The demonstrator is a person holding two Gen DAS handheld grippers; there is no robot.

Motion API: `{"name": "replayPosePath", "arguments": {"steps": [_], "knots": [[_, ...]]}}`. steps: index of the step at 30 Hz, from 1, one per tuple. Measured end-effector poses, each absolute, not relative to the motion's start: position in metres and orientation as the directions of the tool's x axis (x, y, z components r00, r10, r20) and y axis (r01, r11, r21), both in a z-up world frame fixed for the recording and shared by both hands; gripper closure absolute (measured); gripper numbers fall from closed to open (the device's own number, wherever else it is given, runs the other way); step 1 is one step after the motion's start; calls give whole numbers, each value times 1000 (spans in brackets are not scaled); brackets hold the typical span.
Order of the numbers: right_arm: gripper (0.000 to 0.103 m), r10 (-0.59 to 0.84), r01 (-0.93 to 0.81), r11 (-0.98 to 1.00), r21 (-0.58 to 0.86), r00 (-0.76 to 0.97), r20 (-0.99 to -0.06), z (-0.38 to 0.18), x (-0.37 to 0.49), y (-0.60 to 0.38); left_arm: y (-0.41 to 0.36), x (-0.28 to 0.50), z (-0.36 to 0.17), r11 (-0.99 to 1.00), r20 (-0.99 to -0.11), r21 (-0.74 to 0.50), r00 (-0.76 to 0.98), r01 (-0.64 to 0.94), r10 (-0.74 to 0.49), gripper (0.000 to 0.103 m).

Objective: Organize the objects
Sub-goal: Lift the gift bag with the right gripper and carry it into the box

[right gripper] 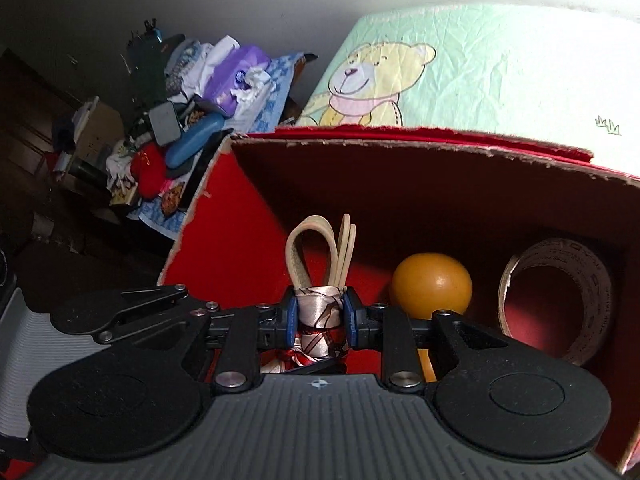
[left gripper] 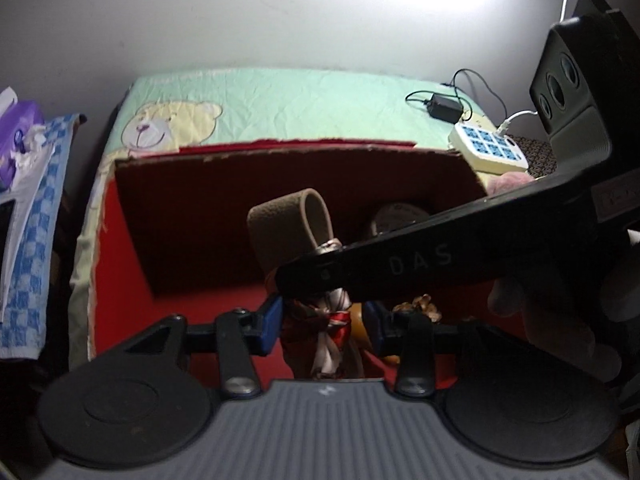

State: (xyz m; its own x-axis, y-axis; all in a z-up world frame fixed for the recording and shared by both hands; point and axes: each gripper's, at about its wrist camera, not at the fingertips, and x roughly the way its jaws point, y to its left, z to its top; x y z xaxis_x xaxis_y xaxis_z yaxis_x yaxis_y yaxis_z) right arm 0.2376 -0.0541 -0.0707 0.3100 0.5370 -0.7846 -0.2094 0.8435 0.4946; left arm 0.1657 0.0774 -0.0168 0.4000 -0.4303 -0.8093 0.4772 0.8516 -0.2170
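Observation:
A red cardboard box (left gripper: 120, 240) (right gripper: 224, 216) stands open on a bed. My right gripper (right gripper: 320, 314) is shut on a satin ribbon bundle (right gripper: 320, 312) wrapped around folded tan straps (right gripper: 308, 252), held inside the box. In the left wrist view the same bundle (left gripper: 332, 324) with its tan loop (left gripper: 288, 232) sits between my left gripper's blue pads (left gripper: 272, 320); the jaws stand apart around it, and the right gripper's black body (left gripper: 400, 264) crosses above. An orange ball (right gripper: 432, 284) and a tape roll (right gripper: 560, 300) lie in the box.
The bed has a green teddy-bear sheet (left gripper: 280, 108) (right gripper: 480, 80). A white power strip (left gripper: 488, 144) and black adapter (left gripper: 444, 106) lie at its far right. A cluttered side table (right gripper: 180, 120) with tissues and a blue case stands left of the box.

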Motion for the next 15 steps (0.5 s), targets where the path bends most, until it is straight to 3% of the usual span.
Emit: {"name": "replayPosePath", "arguments": {"steps": [6, 15], "knots": [[78, 495, -195, 867, 458, 239, -836, -91, 246, -51, 65, 179, -36, 869, -875, -172, 333, 464, -352, 62], [80, 431, -134, 902, 411, 211, -878, -102, 254, -67, 62, 196, -55, 874, -907, -206, 249, 440, -339, 61]]}}
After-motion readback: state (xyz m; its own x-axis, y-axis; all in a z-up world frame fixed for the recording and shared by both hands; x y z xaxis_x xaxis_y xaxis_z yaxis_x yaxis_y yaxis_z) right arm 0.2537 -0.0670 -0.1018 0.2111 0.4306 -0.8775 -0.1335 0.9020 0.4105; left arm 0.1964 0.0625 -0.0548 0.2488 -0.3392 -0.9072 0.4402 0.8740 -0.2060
